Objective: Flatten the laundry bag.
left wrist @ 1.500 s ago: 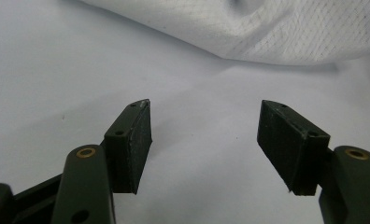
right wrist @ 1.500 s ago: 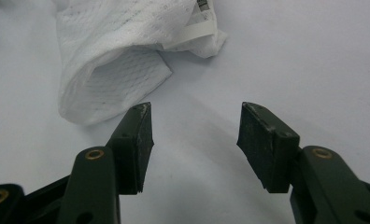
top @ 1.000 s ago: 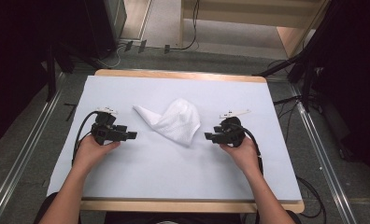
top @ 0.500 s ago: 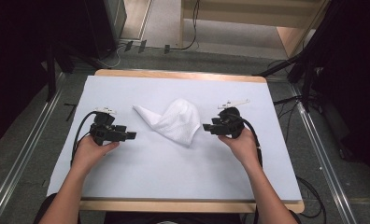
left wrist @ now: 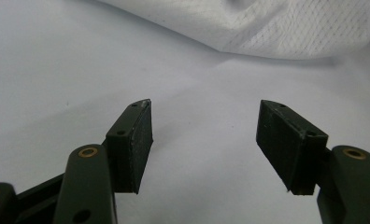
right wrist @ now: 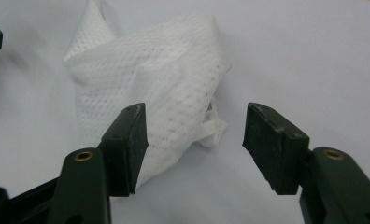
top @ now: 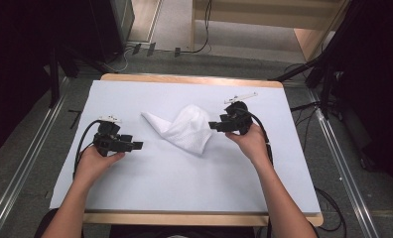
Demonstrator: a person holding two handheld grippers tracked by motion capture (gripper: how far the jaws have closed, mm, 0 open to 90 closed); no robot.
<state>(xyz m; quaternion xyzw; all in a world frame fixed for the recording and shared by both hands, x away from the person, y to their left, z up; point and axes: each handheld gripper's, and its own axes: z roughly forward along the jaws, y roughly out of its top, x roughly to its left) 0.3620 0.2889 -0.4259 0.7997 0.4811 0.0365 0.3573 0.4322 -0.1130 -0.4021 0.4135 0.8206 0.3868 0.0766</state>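
Observation:
A crumpled white mesh cloth (top: 184, 128) lies in the middle of the pale table cover (top: 184, 178). My right gripper (top: 213, 125) hovers just right of the cloth, pointing left at it. Its jaws have just been opening and stand wide, with nothing between them. In the right gripper view the cloth (right wrist: 160, 79) lies just beyond the gripper (right wrist: 195, 126). My left gripper (top: 137, 145) rests open on the table, a short way left of the cloth. The left gripper view has the open gripper (left wrist: 204, 126) over bare table, with the cloth's edge (left wrist: 276, 32) farther off.
The table's wooden edge (top: 199, 218) runs along the front. A small white piece (top: 240, 96) lies on the table behind the right gripper. Cables trail from both grippers. Metal rails (top: 343, 178) flank the table on the floor.
The right hand has risen and moved away from the front edge, closer to the cloth's right side. Its jaws stand wider than before. The left hand has stayed put.

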